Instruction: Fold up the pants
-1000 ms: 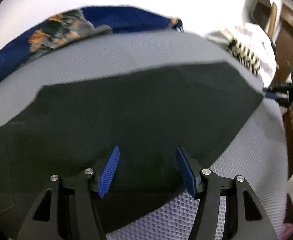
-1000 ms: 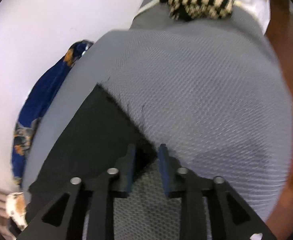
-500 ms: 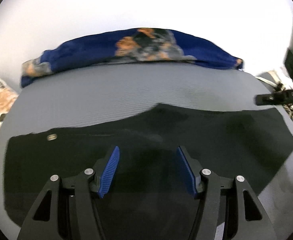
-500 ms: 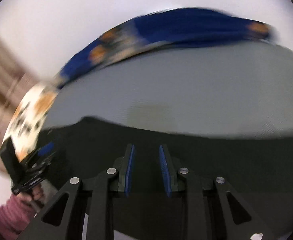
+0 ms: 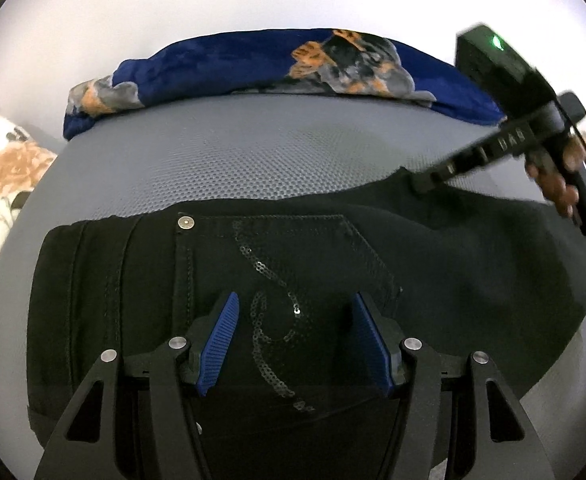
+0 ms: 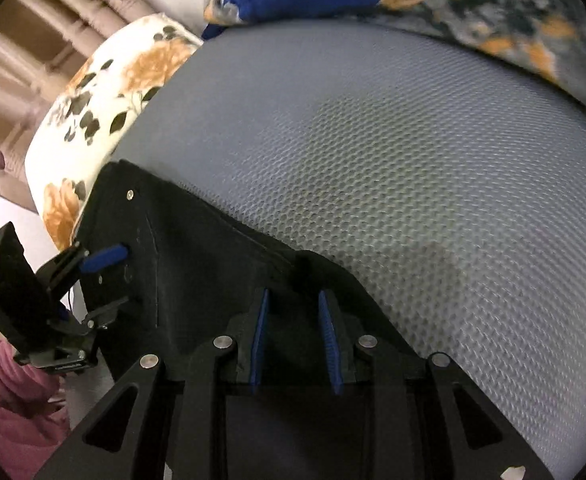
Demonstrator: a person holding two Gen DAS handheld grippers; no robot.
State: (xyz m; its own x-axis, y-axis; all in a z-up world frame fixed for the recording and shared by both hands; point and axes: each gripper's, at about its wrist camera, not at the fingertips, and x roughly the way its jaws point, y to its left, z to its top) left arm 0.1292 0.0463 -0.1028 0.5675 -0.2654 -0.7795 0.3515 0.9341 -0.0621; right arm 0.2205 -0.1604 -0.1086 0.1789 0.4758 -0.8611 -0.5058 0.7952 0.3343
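Pants point(image 5: 293, 280) lie on mattress point(image 5: 253, 160), blanket point(image 5: 253, 64) behind.

You have matt black cloth in the pants point(image 5: 333, 264), with glinting sequins point(image 5: 265, 320) and a shiny metal rivet point(image 5: 186, 222). The grey cover point(image 6: 393, 152) is a dimpled mesh weave. The blue blanket point(image 5: 221, 64) looks plush, and your pads point(image 5: 219, 344) are ribbed.

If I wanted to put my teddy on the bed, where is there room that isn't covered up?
There is a bare strip of grey mattress between the black pants and the blue blanket along the far edge. The near part is crowded: the pants lie there, with the left gripper and right gripper over them.
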